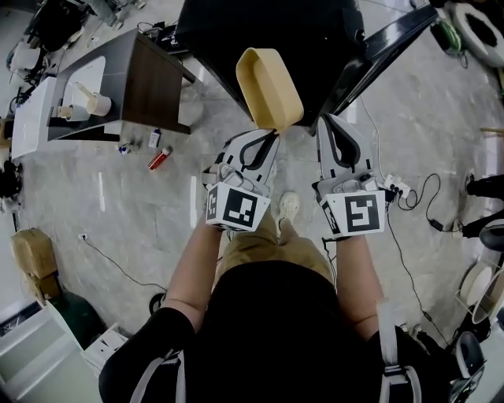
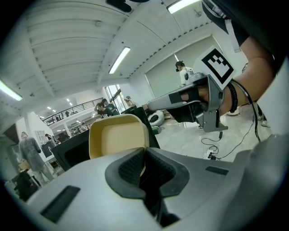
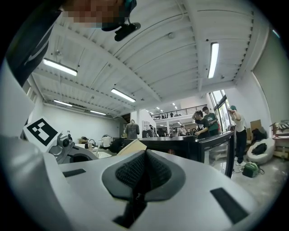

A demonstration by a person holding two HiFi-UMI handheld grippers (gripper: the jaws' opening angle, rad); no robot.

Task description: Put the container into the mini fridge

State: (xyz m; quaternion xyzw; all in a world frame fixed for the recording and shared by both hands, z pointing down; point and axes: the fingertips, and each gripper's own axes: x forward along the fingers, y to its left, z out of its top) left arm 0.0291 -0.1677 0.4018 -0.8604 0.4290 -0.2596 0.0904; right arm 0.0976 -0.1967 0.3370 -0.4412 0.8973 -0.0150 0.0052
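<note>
**Grey stone floor: container being held up before the mini fridge**

The left gripper (image 1: 270,138) is being clamped on the near edge of the tan container (image 1: 272,86), with the thin rim pinched between the ribbed pads (image 2: 128,169). The container is being held on end. Its long axis is being pointed away from the person, toward the black mini fridge (image 1: 260,24), and its hollow side is being turned to the left gripper view. Just beside it, the right gripper (image 1: 335,126) is being held with jaws pressed together on nothing. The fridge door (image 1: 386,43) is being seen swung open at the right, and a dark table (image 1: 157,86) well apart at the left.
</note>
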